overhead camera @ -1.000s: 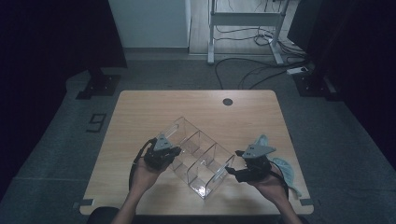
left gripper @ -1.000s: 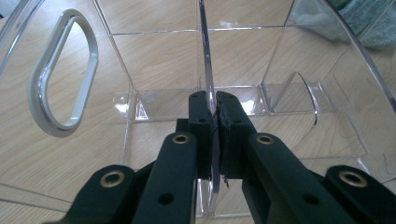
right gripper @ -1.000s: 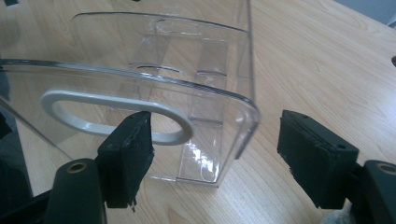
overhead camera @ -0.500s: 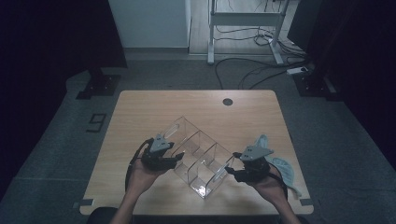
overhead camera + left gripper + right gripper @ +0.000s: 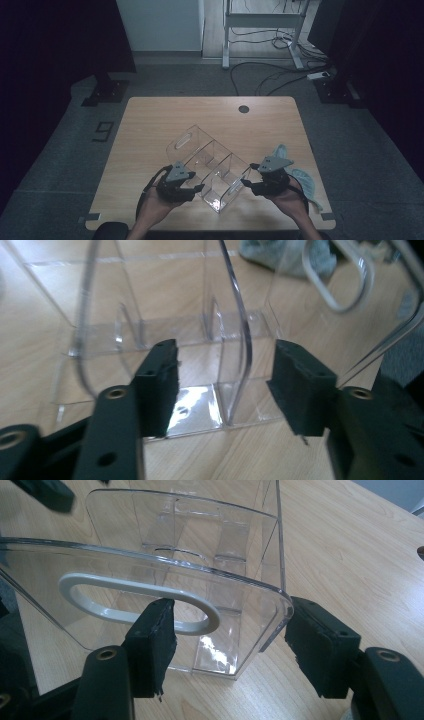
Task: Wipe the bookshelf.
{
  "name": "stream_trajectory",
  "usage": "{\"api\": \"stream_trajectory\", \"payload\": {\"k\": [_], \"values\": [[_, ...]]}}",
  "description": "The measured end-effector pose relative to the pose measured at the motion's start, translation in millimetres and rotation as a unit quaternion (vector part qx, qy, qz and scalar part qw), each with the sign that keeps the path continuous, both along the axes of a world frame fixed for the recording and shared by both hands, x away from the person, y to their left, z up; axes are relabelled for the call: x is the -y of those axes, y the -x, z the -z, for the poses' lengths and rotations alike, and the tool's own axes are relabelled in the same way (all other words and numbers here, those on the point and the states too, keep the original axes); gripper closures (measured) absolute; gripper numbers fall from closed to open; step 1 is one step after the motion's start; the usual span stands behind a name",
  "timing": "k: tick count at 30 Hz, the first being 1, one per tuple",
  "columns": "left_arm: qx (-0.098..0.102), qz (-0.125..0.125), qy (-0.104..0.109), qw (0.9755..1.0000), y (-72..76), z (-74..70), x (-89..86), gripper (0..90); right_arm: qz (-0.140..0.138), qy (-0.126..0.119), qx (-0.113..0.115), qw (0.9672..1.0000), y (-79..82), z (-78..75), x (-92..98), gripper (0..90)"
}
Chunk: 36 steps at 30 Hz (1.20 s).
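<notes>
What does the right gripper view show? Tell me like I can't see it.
A clear plastic organizer with a white oval handle hole stands on a wooden table. The right gripper has its black jaws open around the box's corner.

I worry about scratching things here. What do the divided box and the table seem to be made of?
The divided box looks like clear, glossy hard plastic, perhaps acrylic: the wood shows through its walls, and its edges catch highlights. The table shows pale, matt wood grain, possibly laminate.
</notes>
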<state>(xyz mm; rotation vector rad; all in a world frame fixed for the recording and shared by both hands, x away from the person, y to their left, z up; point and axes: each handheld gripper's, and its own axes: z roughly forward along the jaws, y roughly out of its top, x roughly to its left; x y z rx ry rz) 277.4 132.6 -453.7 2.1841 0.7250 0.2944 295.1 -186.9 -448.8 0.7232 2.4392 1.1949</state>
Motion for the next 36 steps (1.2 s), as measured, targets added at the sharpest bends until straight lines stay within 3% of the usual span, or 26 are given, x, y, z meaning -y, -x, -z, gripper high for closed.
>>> {"api": "stream_trajectory", "payload": {"k": [3,5,15,27,36], "values": [[-0.007,-0.004,-0.001,1.0,-2.8,5.6,0.0,61.0,-0.002,0.0,0.001,1.0,0.0,-0.2,0.5,35.8],[-0.017,0.0,0.012,0.9998,-4.8,6.8,-2.1,64.5,-0.005,-0.003,-0.002,1.0,-0.1,-0.5,1.1,35.2],[-0.016,-0.006,0.007,0.9998,-9.4,7.8,-5.2,80.5,-0.028,-0.02,0.004,0.9994,4.5,-6.5,-0.4,36.2],[-0.016,-0.009,-0.009,0.9998,-16.9,13.8,-1.5,84.3,-0.061,-0.015,0.004,0.998,10.7,-8.8,-12.1,38.2],[-0.017,-0.015,-0.005,0.9997,-21.9,14.8,-6.4,83.4,-0.073,-0.024,-0.003,0.997,9.1,-9.1,-15.4,38.5]]}}
